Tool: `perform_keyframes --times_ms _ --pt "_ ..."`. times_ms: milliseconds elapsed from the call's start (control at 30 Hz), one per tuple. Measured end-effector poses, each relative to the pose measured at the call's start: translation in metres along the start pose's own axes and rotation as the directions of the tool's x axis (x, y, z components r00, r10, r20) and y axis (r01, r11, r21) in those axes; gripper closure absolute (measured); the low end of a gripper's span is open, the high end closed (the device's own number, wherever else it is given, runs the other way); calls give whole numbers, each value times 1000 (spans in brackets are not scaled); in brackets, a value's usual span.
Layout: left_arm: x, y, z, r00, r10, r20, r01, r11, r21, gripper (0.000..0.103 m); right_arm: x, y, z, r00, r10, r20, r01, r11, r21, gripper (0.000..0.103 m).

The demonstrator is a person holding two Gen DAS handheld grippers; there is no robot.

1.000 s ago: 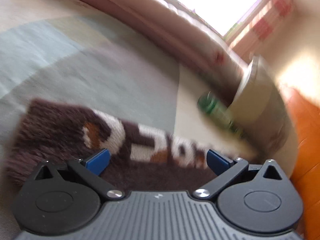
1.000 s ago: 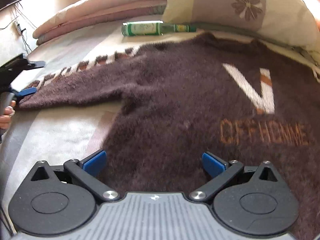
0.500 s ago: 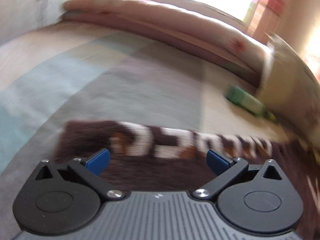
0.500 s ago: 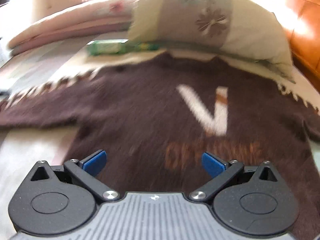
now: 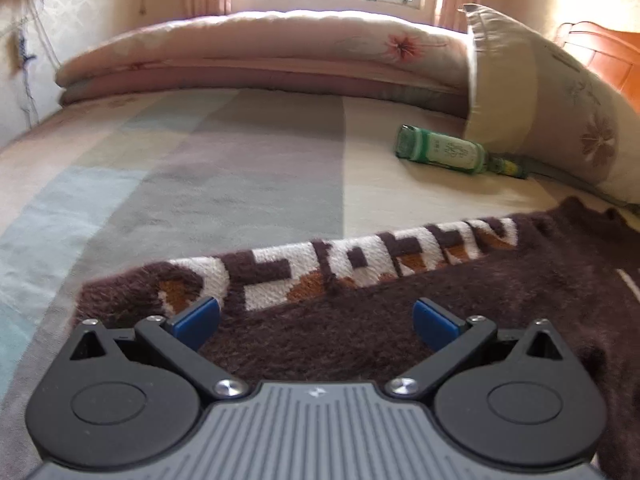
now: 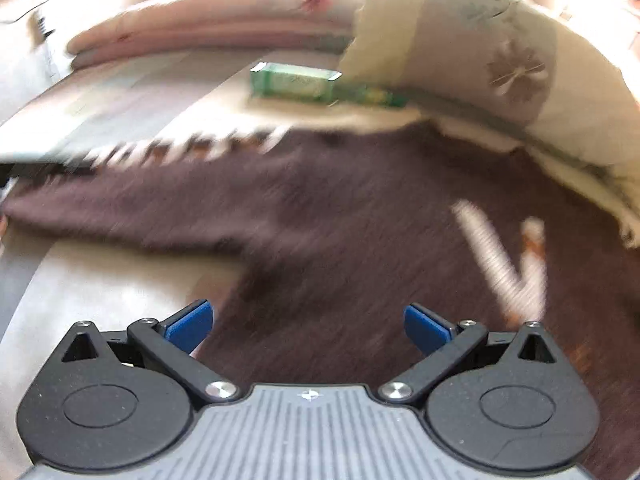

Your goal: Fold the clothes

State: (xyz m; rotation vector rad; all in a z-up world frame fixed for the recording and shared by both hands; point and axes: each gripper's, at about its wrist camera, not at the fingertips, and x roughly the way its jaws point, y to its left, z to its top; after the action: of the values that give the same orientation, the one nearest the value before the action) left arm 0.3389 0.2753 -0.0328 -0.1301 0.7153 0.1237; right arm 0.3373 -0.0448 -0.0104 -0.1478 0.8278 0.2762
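Note:
A fuzzy dark brown sweater [image 6: 352, 216] lies spread flat on the bed, with a white V on its chest. Its left sleeve [image 5: 320, 280], with white and orange lettering, stretches across the left wrist view. My left gripper [image 5: 316, 320] is open just above the sleeve near the cuff, nothing between its blue pads. In the blurred right wrist view my right gripper [image 6: 308, 324] is also open and hovers over the sweater's body beside the underarm.
A green bottle [image 5: 444, 154] lies on the striped bedsheet [image 5: 200, 168] beyond the sleeve, against a floral pillow [image 5: 560, 96]. A rolled pink quilt [image 5: 260, 56] runs along the far side under the window. An orange wooden headboard [image 5: 600, 48] is at the right.
The left gripper has swung right along the sleeve, bringing more lettering and the sweater's shoulder into view. The right gripper panned right, then back left and closer over the body. Both stayed open.

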Motion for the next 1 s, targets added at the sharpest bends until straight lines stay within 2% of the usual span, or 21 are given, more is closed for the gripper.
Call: perform_keyframes --times_ms 33,100,233,367,467,667,767,833,900,1000 --pt "0 3 -1 1000 -23 -13 23 1000 4 1 4 -8 11 1000 -8 8 7 1000 17 0" --pt "4 8 -2 999 -22 -38 23 1000 8 1 19 -23 35 999 34 -5 -34 998 61 0" --pt "17 14 -11 992 35 -123 -31 999 32 1 69 -40 74 993 89 -73 -78 988 135 0" --pt "16 16 -16 993 21 -115 -15 998 57 1 127 -40 90 988 36 -149 -17 991 130 0" --pt "15 18 -18 994 1 -112 5 999 53 1 157 -34 104 992 -23 -127 34 996 85 0" --pt "17 20 -15 994 -8 -108 13 999 51 1 197 -29 146 990 -55 -127 61 997 42 0" --pt "16 22 -15 994 -5 -106 9 999 43 1 192 -29 152 985 -45 -169 50 999 22 0" --pt "15 24 -15 994 -3 -105 7 999 37 1 172 -27 151 984 -2 -176 6 1000 18 0" --pt "14 25 -15 995 -1 -104 4 1000 31 1 152 -23 146 977 110 -182 -106 994 32 0" --pt "12 27 -14 995 2 -102 0 1000 23 1 143 -5 136 946 208 -248 -213 977 9 0"
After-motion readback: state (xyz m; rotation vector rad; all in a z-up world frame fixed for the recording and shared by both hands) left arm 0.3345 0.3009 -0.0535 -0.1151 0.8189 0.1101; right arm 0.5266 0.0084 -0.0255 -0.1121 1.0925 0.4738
